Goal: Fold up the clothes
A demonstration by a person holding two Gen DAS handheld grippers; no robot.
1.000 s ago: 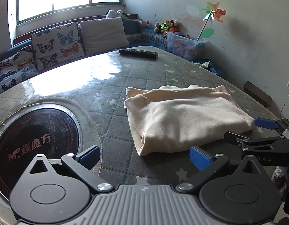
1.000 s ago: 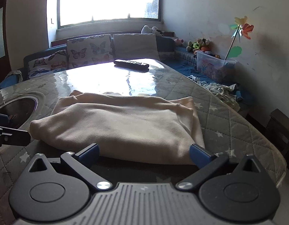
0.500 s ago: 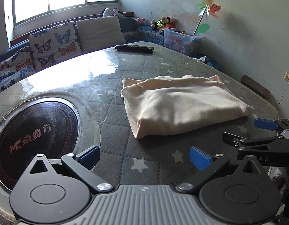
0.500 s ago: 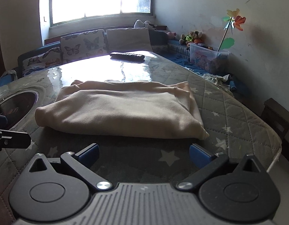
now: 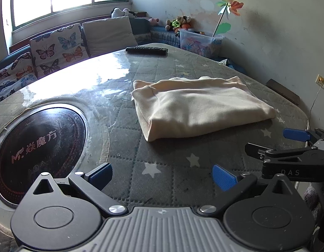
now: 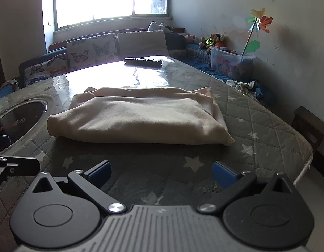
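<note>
A cream garment (image 5: 195,107) lies folded into a flat rectangle on the quilted grey table cover (image 5: 162,168); it fills the middle of the right wrist view too (image 6: 138,117). My left gripper (image 5: 162,174) is open and empty, well short of the garment's near edge. My right gripper (image 6: 160,171) is also open and empty, in front of the fold. The right gripper's blue-tipped fingers (image 5: 296,134) show at the right edge of the left wrist view, apart from the cloth.
A round black inset with red lettering (image 5: 33,149) sits in the table at the left. A black remote (image 5: 147,50) lies at the far end. Butterfly cushions (image 5: 57,48), a toy bin (image 5: 199,42) and a pinwheel (image 5: 229,4) stand behind. The table's right edge (image 6: 304,157) drops to the floor.
Both grippers have drawn back from the folded garment toward the near table edge. The garment lies still. Both stayed open.
</note>
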